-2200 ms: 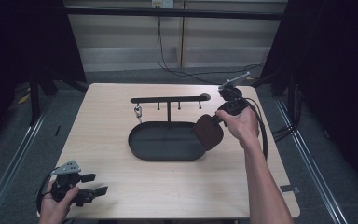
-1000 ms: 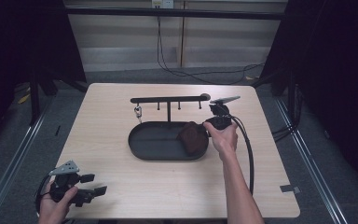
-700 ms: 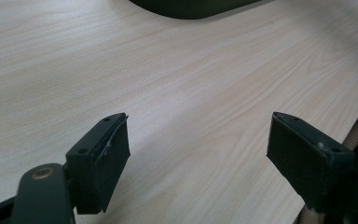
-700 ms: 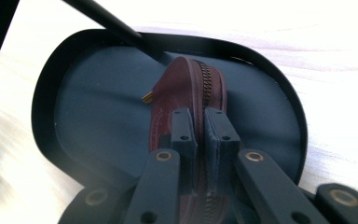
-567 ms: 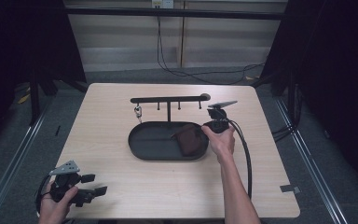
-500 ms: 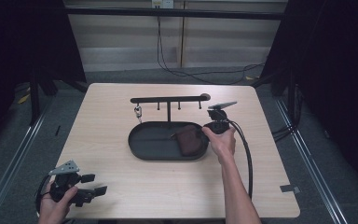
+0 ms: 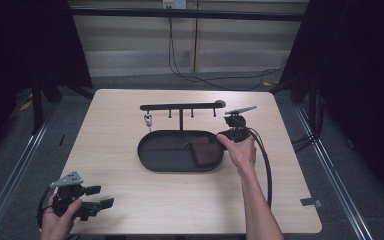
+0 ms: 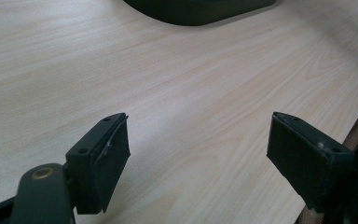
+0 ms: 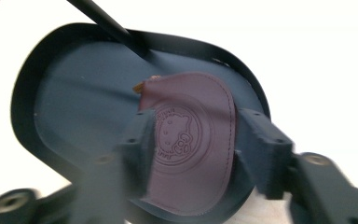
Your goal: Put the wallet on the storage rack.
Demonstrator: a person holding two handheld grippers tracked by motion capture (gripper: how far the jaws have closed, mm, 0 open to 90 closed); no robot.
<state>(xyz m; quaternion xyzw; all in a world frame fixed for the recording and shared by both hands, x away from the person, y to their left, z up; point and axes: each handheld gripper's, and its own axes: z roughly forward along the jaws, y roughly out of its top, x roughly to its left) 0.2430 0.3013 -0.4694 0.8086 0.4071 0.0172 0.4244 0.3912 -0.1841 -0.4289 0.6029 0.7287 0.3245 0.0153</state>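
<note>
- The right tongs [image 7: 219,141] are hovering over the right end of the black oval tray [image 7: 152,156], held by the person's right hand [image 7: 241,150], which is reaching in from the near edge of the surface [image 7: 280,165].
- In the right gripper view, these tongs [image 9: 193,140] are standing partly open, their jaws having just been opening; the brown leather pouch [image 9: 193,149] is lying between them, and the pads are no longer pressing on it.
- The pouch [image 7: 206,152] is resting flat inside the tray, at its right end, with an embossed round emblem facing up.
- A black hook rack [image 7: 181,107] is standing at the tray's far side, its bar running left to right, with a small item [image 7: 148,120] hanging below the left part of the bar.
- The left tongs [image 7: 100,196] are sitting at the near left corner of the surface in the person's left hand [image 7: 60,220], well apart from the tray.
- In the left gripper view, these tongs [image 8: 198,149] are standing wide open over bare wood, holding nothing, with the tray's edge [image 8: 200,9] showing at the far side.
</note>
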